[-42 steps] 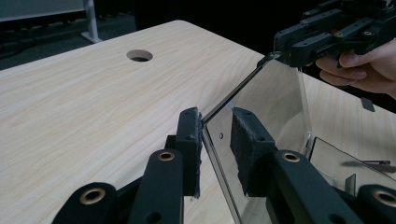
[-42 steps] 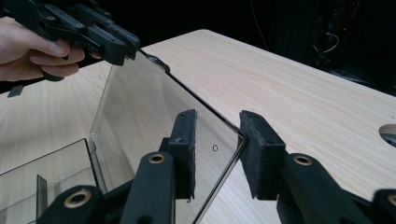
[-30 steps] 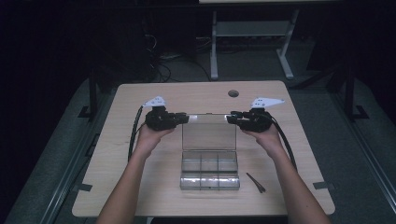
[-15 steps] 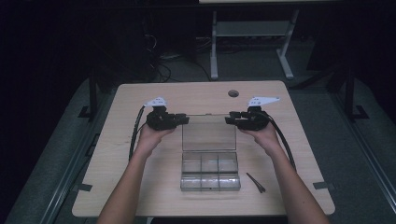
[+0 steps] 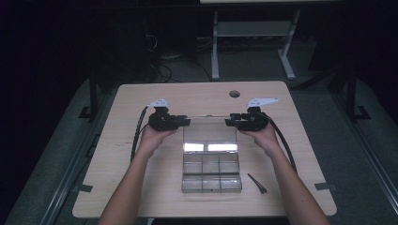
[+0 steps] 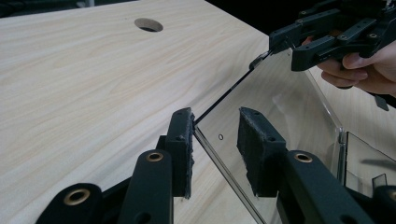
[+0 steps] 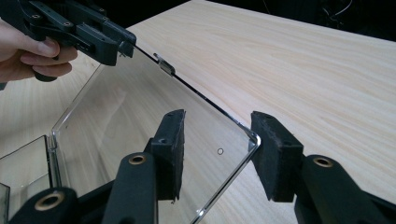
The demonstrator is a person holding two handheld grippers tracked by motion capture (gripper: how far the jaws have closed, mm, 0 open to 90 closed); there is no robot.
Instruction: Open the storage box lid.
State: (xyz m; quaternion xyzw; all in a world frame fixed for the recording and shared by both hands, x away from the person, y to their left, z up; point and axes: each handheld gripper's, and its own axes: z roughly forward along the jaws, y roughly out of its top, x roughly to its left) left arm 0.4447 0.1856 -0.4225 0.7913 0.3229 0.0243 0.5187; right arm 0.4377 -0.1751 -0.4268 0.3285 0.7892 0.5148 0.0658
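A compartment box point(image 5: 211, 176) sits on the table point(image 5: 141, 187) toward the near edge, about midway across. Its lid point(image 5: 210, 136) stands open on the far side of it. The left gripper point(image 5: 180, 123) is at the lid's far left corner, the right gripper point(image 5: 233, 123) at its far right corner. A small tool point(image 5: 257, 183) lies just right of the box. A round hole point(image 5: 234, 93) is in the tabletop farther off, right of centre.
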